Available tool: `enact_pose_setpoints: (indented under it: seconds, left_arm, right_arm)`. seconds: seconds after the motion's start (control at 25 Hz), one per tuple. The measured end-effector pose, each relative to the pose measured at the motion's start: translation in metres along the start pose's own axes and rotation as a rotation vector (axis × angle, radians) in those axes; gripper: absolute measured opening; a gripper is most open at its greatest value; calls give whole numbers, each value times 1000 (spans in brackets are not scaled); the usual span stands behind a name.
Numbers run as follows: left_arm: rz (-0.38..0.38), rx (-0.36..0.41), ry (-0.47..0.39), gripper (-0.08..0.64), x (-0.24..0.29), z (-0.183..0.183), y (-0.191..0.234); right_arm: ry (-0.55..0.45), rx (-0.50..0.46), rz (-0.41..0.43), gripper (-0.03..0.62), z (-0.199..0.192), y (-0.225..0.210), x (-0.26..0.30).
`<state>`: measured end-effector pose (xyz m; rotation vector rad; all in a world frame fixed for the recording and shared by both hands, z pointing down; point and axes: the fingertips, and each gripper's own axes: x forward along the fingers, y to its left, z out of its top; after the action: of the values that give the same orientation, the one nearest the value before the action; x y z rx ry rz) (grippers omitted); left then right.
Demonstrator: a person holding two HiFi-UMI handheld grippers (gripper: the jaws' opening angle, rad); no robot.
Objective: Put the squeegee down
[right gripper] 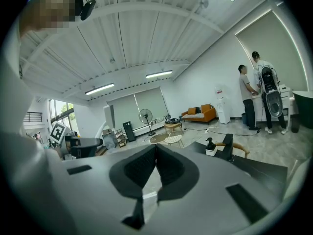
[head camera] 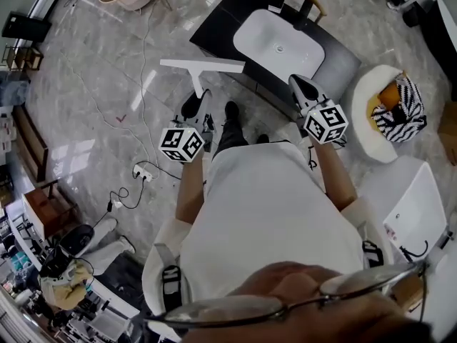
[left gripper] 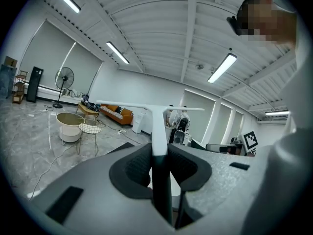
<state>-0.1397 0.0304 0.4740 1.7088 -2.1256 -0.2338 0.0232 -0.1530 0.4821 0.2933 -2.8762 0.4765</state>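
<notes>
This is a large open lab hall dressed with home pieces: a sink (head camera: 278,45) in a dark bench (head camera: 343,66), an orange sofa (left gripper: 117,114) and a fan (left gripper: 64,77) on a marble floor (head camera: 93,84). Strip lights (left gripper: 222,67) line the ribbed ceiling (left gripper: 161,38), cables (head camera: 145,56) trail loose, and gear (head camera: 64,291) crowds one edge.

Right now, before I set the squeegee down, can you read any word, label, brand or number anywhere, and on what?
None readable in any view.
Left marker cube and right marker cube: black square patterns only, no letters.
Squeegee: plain white, no print visible.
Distant square marker: pattern only.
</notes>
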Motion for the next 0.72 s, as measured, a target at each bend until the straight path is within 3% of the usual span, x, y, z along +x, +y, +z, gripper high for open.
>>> enact_pose_setpoints:
  seconds: [0.72]
  left_arm:
    - [-146, 35, 133, 94, 127, 47, 124]
  right_arm:
    - [38, 16, -165, 6, 25, -23, 126]
